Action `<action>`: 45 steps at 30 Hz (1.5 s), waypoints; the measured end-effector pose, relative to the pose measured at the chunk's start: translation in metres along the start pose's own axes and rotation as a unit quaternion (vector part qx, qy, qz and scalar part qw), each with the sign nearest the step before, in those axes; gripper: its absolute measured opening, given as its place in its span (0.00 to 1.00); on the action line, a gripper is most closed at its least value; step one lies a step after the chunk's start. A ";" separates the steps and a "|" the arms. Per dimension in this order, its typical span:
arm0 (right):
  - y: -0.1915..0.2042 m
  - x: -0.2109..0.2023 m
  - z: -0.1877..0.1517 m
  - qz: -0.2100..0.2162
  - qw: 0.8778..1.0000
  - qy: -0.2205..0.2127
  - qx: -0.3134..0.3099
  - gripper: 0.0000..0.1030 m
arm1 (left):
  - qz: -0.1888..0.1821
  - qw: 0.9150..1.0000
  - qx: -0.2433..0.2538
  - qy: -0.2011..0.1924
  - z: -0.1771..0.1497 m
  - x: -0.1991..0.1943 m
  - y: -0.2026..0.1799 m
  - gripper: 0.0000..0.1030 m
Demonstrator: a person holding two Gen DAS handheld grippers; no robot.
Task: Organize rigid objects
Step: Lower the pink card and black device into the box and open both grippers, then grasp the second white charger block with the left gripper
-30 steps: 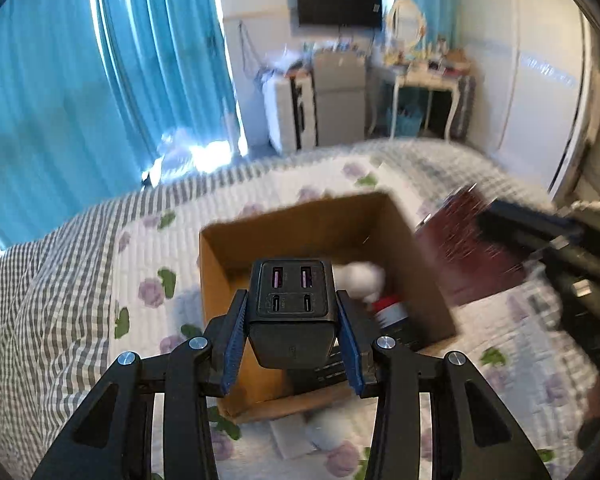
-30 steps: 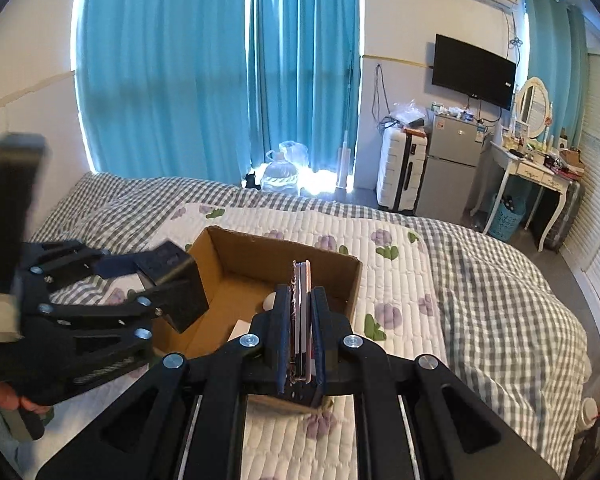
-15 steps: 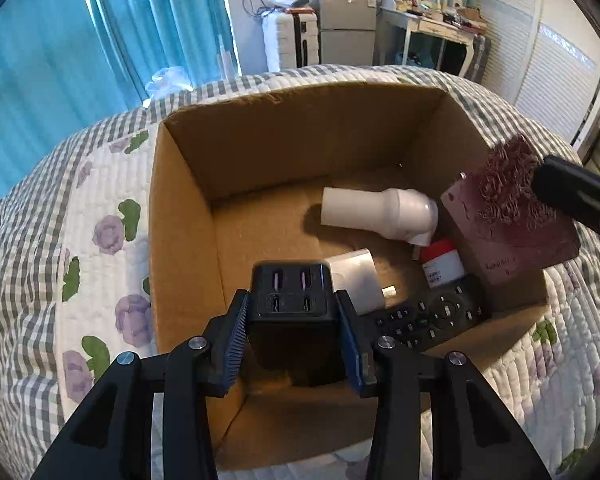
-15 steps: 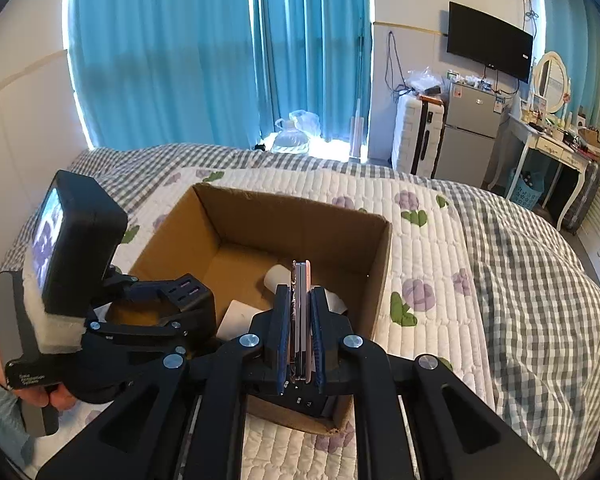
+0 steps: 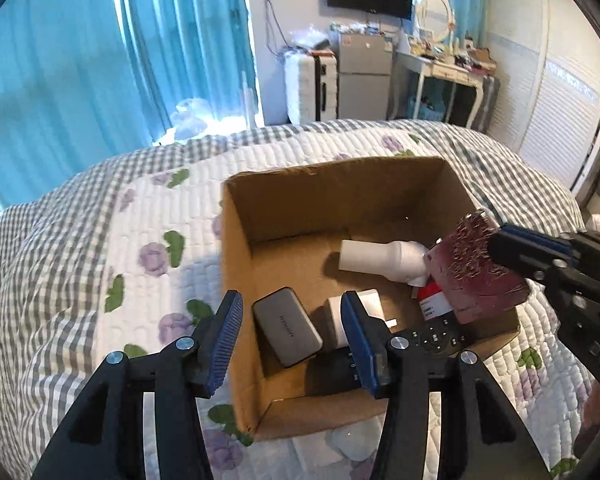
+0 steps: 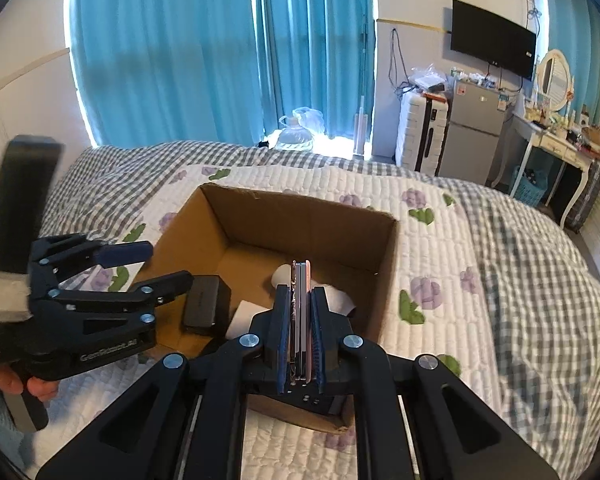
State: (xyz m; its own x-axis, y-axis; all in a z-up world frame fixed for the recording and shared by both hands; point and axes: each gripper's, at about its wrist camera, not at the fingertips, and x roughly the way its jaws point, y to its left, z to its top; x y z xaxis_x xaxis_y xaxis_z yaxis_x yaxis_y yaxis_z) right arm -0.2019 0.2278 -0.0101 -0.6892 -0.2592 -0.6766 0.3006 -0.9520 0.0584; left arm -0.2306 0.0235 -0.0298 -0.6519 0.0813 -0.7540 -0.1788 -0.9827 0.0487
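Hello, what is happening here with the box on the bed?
A person is sorting small hard items into a cardboard box on the bed, with a handheld gripper in each hand. The left gripper is opening, with nothing between its pads; the black charger block lies inside the box just beyond them. The right gripper is shut on a thin dark red case, held on edge over the box's right side. A white tube and a remote control lie in the box.

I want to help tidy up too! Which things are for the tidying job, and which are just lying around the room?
For the job:
cardboard box
dark charger
white tube
remote
flat maroon case in the right gripper
left gripper, opening

Just lying around:
quilt
suitcase
TV
curtains
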 end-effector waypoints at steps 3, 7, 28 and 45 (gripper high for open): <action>-0.001 0.011 -0.004 0.020 1.000 0.008 0.015 0.09 | 0.003 1.000 -0.015 -0.017 -0.010 -0.005 0.007 0.52; 0.005 0.030 -0.008 0.020 0.999 0.017 0.021 0.09 | 0.009 0.999 -0.032 -0.031 -0.023 -0.009 0.015 0.52; 0.011 -0.044 -0.045 -0.081 0.997 -0.018 -0.001 0.61 | 0.036 0.998 -0.032 -0.044 -0.096 -0.057 0.007 0.87; -0.001 0.007 -0.128 -0.071 0.994 0.073 0.037 0.62 | 0.055 0.995 0.003 0.087 -0.140 0.036 -0.026 0.87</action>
State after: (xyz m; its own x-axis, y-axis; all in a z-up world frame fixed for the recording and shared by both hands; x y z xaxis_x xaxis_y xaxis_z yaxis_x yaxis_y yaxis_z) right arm -0.1227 0.2483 -0.1095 -0.6164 -0.1002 -0.7810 0.1541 -0.9880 0.0051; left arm -0.1466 0.0286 -0.1498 -0.5297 -0.0582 -0.8462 -0.1171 -0.9831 0.1409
